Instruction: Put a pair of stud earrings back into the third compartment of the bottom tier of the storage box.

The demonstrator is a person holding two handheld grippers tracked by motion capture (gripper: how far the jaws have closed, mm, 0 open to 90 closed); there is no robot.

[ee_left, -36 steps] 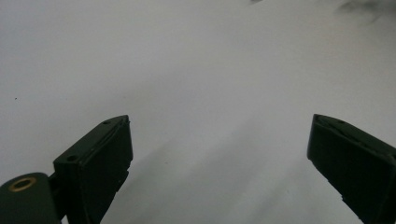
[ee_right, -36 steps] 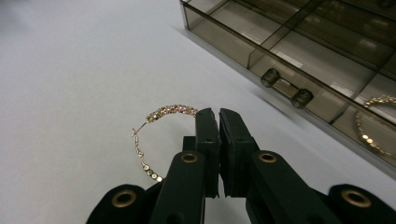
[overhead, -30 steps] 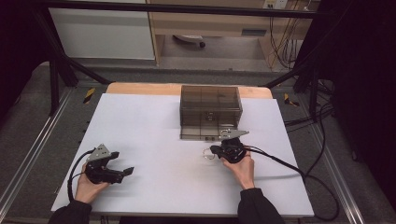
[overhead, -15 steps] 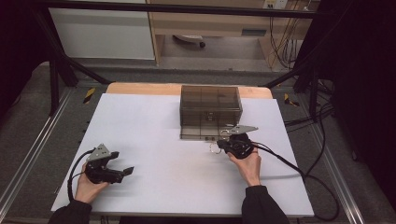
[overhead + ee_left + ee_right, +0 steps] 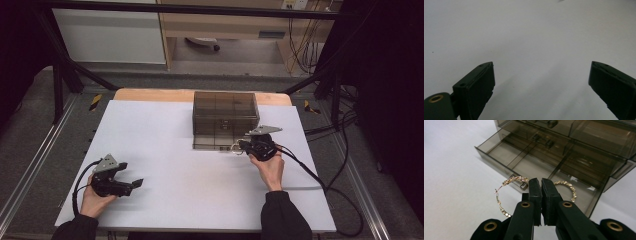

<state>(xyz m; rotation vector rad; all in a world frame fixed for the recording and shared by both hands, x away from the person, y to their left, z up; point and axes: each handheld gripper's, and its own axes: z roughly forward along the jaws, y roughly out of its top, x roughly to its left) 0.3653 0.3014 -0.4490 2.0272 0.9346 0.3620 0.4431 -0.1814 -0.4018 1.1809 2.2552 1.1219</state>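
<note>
A: Status of the right gripper (image 5: pixel 541 185)?

B: Jaws pressed together on a gold hoop earring (image 5: pixel 510 185). The hoop hangs to either side of the jaws, held above the front edge of the open bottom drawer (image 5: pixel 506 152) of the smoked-plastic organiser (image 5: pixel 225 116). In the high view the same gripper (image 5: pixel 245 145) sits at the organiser's front right corner, the earring (image 5: pixel 236 148) just a faint ring beside it.

A: Is the earring inside the drawer?

B: Not yet, by my reading. Part of the hoop overlaps the right-hand compartment, the rest hangs out over the white worktop (image 5: pixel 165 135). No contact with the drawer floor that I can confirm.

A: Left gripper?

B: Left gripper (image 5: pixel 541 75) has its jaws spread wide, nothing between them, resting low over bare worktop, well apart from the organiser.

A: So progress?

B: Judged: pick-up done, drawer already out, carry nearly done. Remaining: move the hoop fully over a compartment, release, then presumably push the drawer shut
</note>
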